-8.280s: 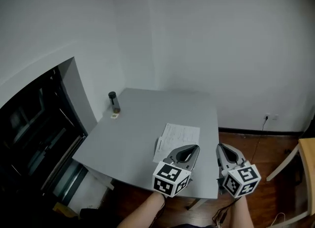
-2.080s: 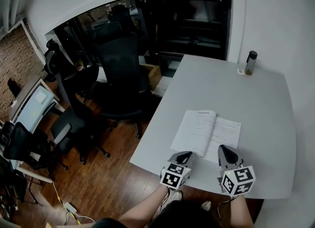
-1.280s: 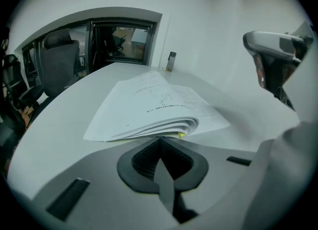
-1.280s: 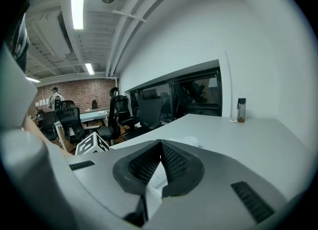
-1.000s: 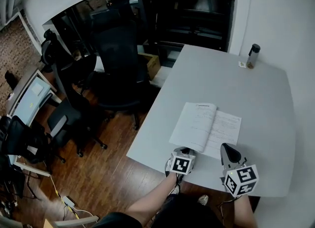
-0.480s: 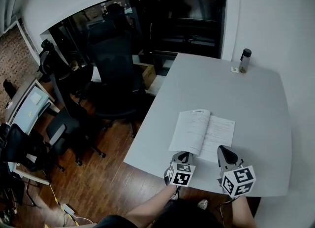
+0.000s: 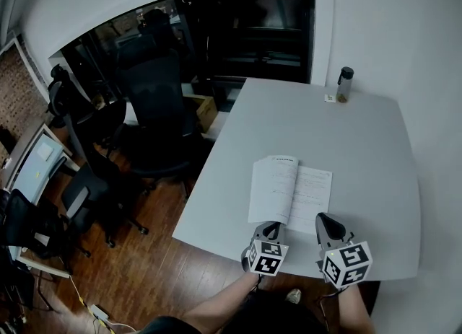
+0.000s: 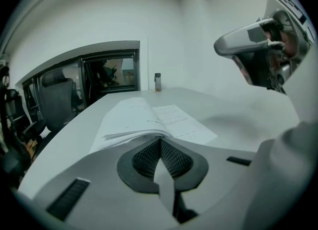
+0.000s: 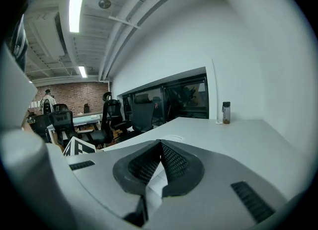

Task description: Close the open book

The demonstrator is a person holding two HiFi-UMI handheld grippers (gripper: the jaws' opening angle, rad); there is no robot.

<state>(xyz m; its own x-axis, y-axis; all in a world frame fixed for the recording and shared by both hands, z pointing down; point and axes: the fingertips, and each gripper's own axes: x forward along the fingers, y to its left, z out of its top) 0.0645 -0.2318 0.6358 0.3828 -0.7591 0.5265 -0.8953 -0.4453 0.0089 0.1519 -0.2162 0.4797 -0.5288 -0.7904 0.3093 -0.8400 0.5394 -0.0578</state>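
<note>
Hardly anything has moved over the last half second: both grippers sit by the near edge of the table as before. Only our head has swung, so the book's spine now runs closer to straight away from us.

From the head view, the open book with white printed pages (image 7: 290, 190) lies flat on the pale grey table (image 7: 361, 138), toward its near left part, with its spine running near to far. The left gripper (image 7: 270, 227) points at the near edge of the left-hand page, close to it; we cannot tell whether it touches. The right gripper (image 7: 323, 219) is just beside the near right corner of the right-hand page. A small dark-capped bottle (image 7: 344, 84) stands well apart at the far edge.

In the left gripper view, the fingers meet at the tips with nothing between them. The book lies just beyond, its left pages bowed up in a thicker stack. We judge this gripper the nearer one for turning that side over the spine.

In the right gripper view, the fingers likewise meet and are empty.

Lines of text cover both pages, too small to read, and the bottle shows no legible label.
</note>
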